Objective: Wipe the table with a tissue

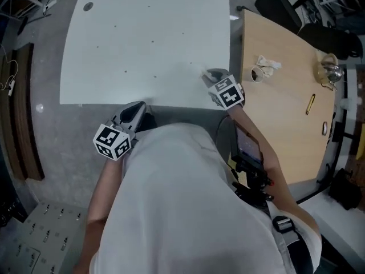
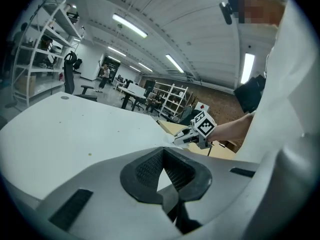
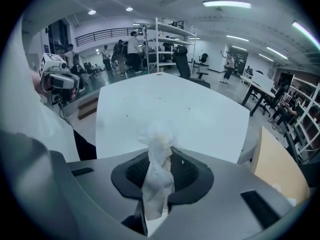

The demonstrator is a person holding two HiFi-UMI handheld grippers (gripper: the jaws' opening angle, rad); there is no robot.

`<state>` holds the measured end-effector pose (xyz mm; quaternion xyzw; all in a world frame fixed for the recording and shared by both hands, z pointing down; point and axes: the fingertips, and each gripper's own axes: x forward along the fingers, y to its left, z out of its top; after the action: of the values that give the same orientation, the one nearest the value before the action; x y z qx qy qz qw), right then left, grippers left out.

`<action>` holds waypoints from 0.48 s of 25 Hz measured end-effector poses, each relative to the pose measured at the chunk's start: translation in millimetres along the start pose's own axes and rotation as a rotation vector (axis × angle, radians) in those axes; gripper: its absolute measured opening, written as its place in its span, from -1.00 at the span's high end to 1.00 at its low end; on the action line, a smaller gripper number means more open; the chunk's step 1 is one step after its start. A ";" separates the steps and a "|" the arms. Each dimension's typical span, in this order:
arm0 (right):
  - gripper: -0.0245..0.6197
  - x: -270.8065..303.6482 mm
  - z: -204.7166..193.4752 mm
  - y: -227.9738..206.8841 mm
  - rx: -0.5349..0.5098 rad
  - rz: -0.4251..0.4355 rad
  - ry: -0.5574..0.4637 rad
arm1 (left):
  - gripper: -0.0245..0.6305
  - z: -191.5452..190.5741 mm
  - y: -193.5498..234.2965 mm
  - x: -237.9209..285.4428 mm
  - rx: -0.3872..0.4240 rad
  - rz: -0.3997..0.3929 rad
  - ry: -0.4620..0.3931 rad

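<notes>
Head view looks down on my white table point(image 1: 142, 44). My right claw point(image 1: 212, 76) is over the table's near edge, close to its right corner, and it points down at the table. I cannot tell if it touches the table. My left claw point(image 1: 134, 113) hangs just off the table's near edge, about halfway along, and is not on the table. Left gripper view shows my left claw's jaws a little apart with nothing between them. I see only the table top through the gap. Right gripper view shows my right claw's jaws squeezed on the tissue point(image 3: 156, 139). It is bunched into a twisted strip, and its fluffy end sticks out past the tips, above the table's near part. I think the tissue is very light and soft. It could tear if I rub hard. It bends, so only the bit close to the jaws can push on the table. The best place to hold it is low on the bunch, where it is thick, with a short puff left out for wiping.
</notes>
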<state>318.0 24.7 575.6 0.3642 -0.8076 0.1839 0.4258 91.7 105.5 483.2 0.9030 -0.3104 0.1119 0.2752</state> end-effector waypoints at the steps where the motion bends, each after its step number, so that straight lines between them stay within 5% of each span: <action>1: 0.67 4.3 0.4 -3.8 -0.002 -0.001 0.008 | 0.91 -0.7 2.5 -1.9 -0.004 0.007 0.000; 12: 0.68 59.7 23.7 -48.1 -0.094 -0.042 0.103 | 0.91 -8.7 23.9 -26.3 -0.055 0.063 0.005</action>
<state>318.5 -47.6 610.5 0.3508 -0.7844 0.1552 0.4874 56.0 107.9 490.8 0.8845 -0.3410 0.1144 0.2972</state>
